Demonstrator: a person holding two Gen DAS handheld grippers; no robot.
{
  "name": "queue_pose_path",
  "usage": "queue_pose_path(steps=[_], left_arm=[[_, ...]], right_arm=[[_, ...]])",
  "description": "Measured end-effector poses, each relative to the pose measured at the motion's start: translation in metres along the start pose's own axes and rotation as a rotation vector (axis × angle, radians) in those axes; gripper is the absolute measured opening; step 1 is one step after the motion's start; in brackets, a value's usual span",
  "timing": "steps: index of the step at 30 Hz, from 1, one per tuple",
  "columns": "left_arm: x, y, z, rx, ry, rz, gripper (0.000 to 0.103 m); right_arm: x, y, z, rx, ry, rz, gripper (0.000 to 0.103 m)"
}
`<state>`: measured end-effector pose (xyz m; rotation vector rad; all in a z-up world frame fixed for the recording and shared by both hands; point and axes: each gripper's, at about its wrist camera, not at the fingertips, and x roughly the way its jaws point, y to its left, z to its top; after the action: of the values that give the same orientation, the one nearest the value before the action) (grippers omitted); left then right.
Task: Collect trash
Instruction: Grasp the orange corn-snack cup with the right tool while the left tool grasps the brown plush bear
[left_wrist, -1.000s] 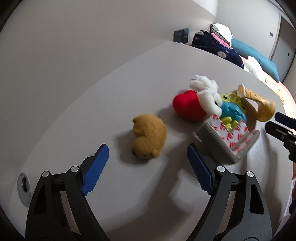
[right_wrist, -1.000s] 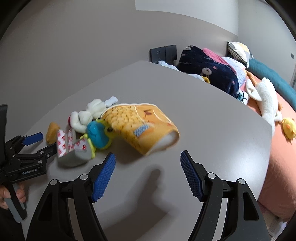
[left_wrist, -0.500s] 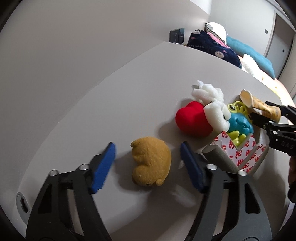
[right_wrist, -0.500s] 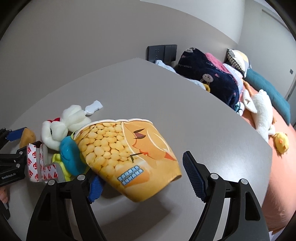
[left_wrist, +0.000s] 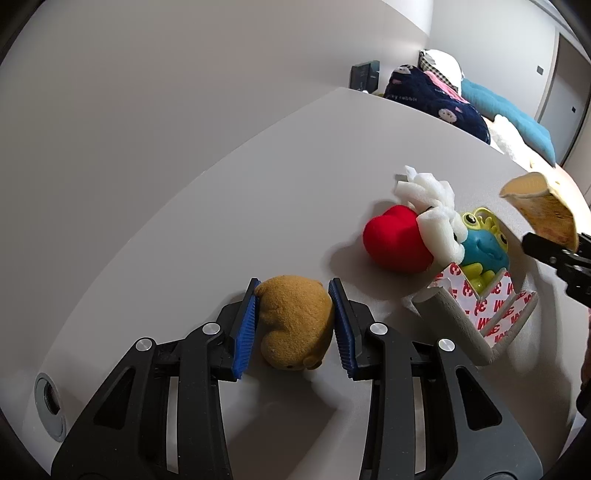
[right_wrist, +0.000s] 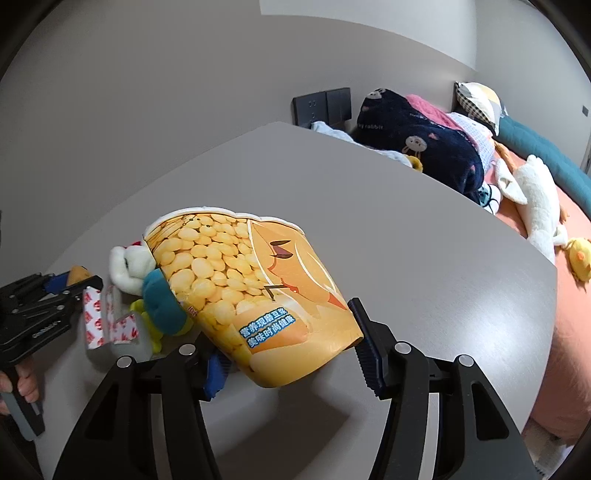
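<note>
While left fingers (left_wrist: 294, 325) pinch a fuzzy brown plush (left_wrist: 295, 321), right fingers (right_wrist: 291, 354) clamp a glossy (tapered) paper cup (right_wrist: 251, 291)

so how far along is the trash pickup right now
Nothing looks collected yet; no bin is in view. In hand: the left gripper is closed on the brown plush, and the right gripper clamps the yellow paper cup. Left on the table: white foam scraps, the red plush, the frog toy and the tape-backed foam strip.

Grey table (right_wrist: 424, 266) against grey wall (right_wrist: 147, 92), bed (right_wrist: 569, 258) beside it.
</note>
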<state>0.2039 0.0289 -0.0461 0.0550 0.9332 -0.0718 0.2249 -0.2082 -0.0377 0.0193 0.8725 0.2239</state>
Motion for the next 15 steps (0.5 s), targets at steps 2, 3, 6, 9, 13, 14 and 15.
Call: queue_pose_path(steps=[2, 3, 6, 9, 13, 14, 15], left_arm=[[-0.001, -0.002, 0.001, -0.004, -0.002, 0.003, 0.037], [-0.003, -0.001, 0.001, -0.008, -0.004, 0.002, 0.037], [-0.009, -0.002, 0.000, -0.013, -0.006, 0.003, 0.037], [-0.017, -0.004, 0.001, -0.015, -0.012, 0.003, 0.037], [-0.035, -0.013, 0.001, -0.004, -0.037, -0.006, 0.037], [-0.039, -0.015, 0.000, -0.003, -0.043, -0.007, 0.037], [-0.044, -0.018, -0.001, -0.001, -0.050, -0.007, 0.037]], right_arm=[[-0.006, -0.003, -0.002, 0.006, -0.003, 0.011, 0.059], [-0.011, -0.004, -0.004, 0.007, -0.004, 0.013, 0.059], [-0.021, -0.008, -0.007, 0.012, -0.014, 0.012, 0.059], [-0.032, -0.011, -0.011, 0.026, -0.022, 0.018, 0.059], [-0.049, -0.015, -0.018, 0.037, -0.033, 0.021, 0.059], [-0.054, -0.016, -0.021, 0.040, -0.037, 0.023, 0.059], [-0.058, -0.018, -0.023, 0.043, -0.041, 0.023, 0.059]])
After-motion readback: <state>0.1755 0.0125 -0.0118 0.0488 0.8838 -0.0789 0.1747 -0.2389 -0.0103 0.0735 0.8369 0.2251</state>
